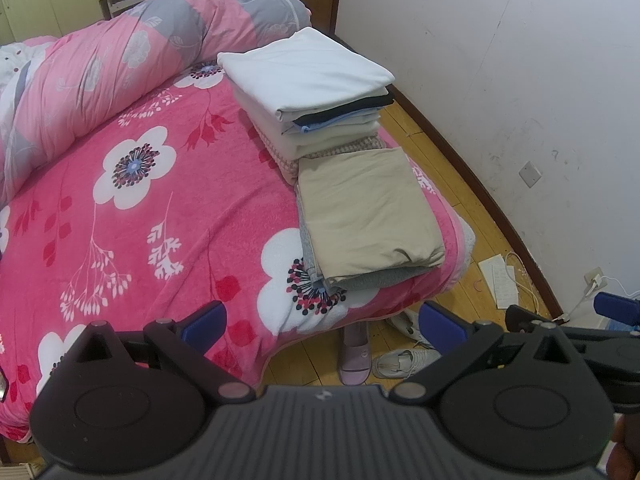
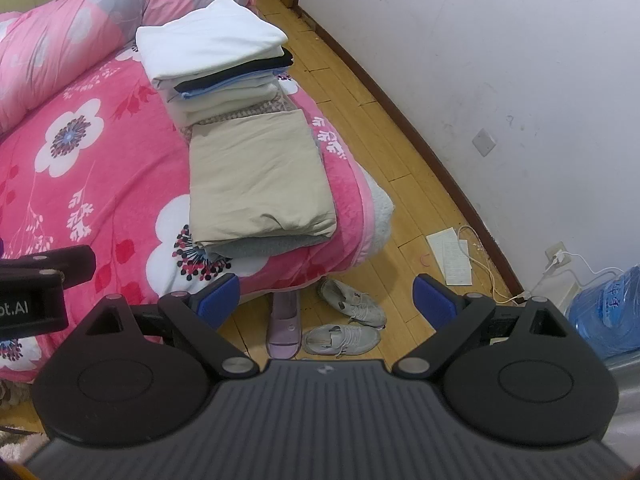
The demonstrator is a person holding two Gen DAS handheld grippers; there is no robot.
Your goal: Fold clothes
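Note:
A folded beige garment (image 1: 366,208) (image 2: 256,176) lies on a low pile near the corner of the bed, with grey cloth under it. Behind it stands a taller stack of folded clothes (image 1: 312,92) (image 2: 220,64) topped by a white piece. My left gripper (image 1: 322,326) hangs open above the bed's front edge, nothing between its blue pads. My right gripper (image 2: 326,300) is open too, held over the floor and shoes beside the bed corner. In the left wrist view, the right gripper's blue fingertip (image 1: 616,308) shows at the right edge.
A pink flowered blanket (image 1: 140,220) (image 2: 80,152) covers the bed, with a rolled quilt (image 1: 100,68) at the back. Shoes (image 2: 352,320) and a pink slipper (image 2: 284,324) lie on the wooden floor. A white wall (image 2: 500,60), cables, papers (image 2: 452,256) and a blue water jug (image 2: 608,308) stand at the right.

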